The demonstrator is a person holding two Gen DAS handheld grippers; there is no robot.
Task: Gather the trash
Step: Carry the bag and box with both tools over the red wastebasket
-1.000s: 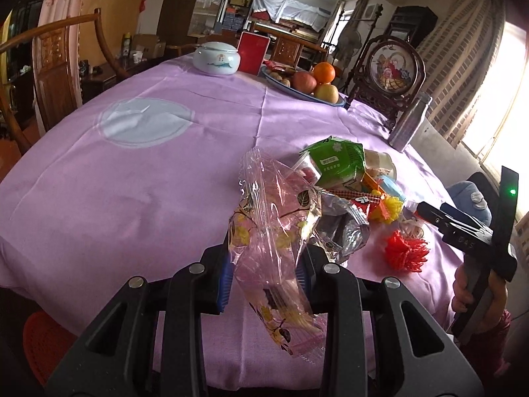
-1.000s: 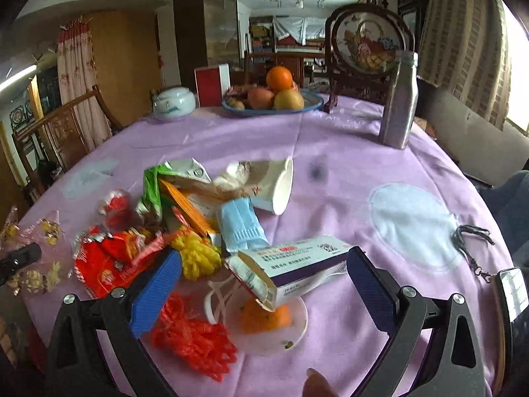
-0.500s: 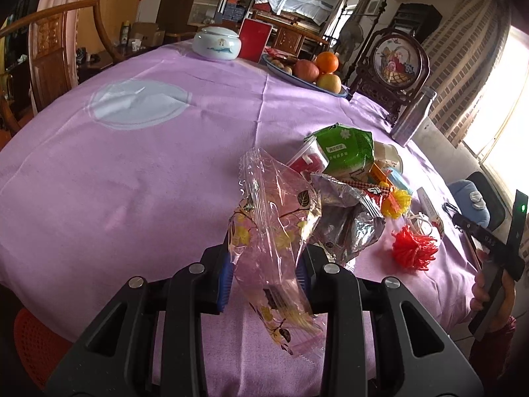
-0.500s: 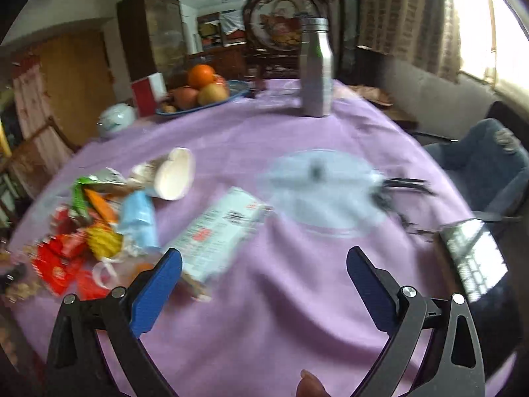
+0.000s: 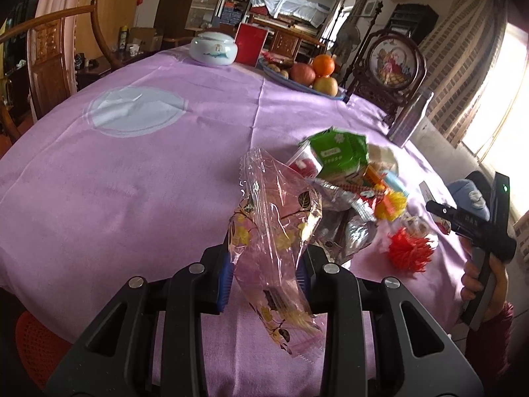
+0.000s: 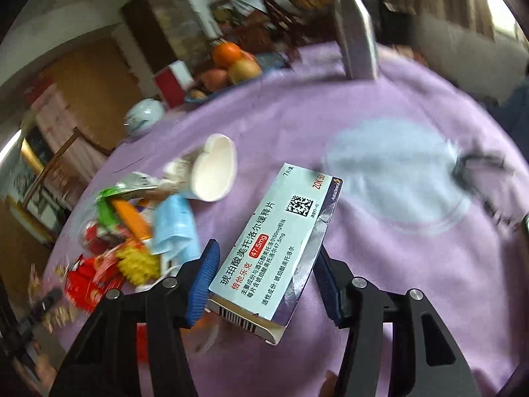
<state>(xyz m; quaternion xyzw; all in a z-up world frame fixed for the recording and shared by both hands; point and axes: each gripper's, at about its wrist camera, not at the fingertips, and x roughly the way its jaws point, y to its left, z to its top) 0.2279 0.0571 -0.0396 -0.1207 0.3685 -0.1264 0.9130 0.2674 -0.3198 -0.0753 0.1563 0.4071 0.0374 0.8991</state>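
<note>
Much of the right wrist view is smeared by motion: the far room, a tilted metal bottle (image 6: pixel 355 43) and a dark tangle (image 6: pixel 476 168) at the right edge of the bench (image 6: pixel 413 106) cannot be read clearly. In the left wrist view the lower edge cuts off the gripper body, and the heap of trash (image 5: pixel 350 182) overlaps so that single pieces are hard to separate.

The bench is round and covered by a purple cloth with pale circles. At its far side stand a white lidded jar (image 5: pixel 214 48), a red box (image 5: pixel 250 44) and a plate of fruit (image 5: pixel 310 72). In the heap lie a green packet (image 5: pixel 337 150), a white paper cup (image 6: pixel 215 172) on its side, a blue face mask (image 6: pixel 173 225), and yellow and red tassels (image 5: pixel 408 249).

The left gripper (image 5: pixel 264 266) pinches a clear pink plastic wrapper (image 5: pixel 274 228) printed with yellow flowers; it stands up between the blue pads and hangs crumpled below them. The right gripper (image 6: pixel 266 281) is closing, and a pale blue medicine box (image 6: pixel 281 235) with Chinese print lies lengthwise between its pads, above the cloth beside the heap, its near end flap open. A person's hand (image 5: pixel 479 278) holds that gripper at the right.
</note>
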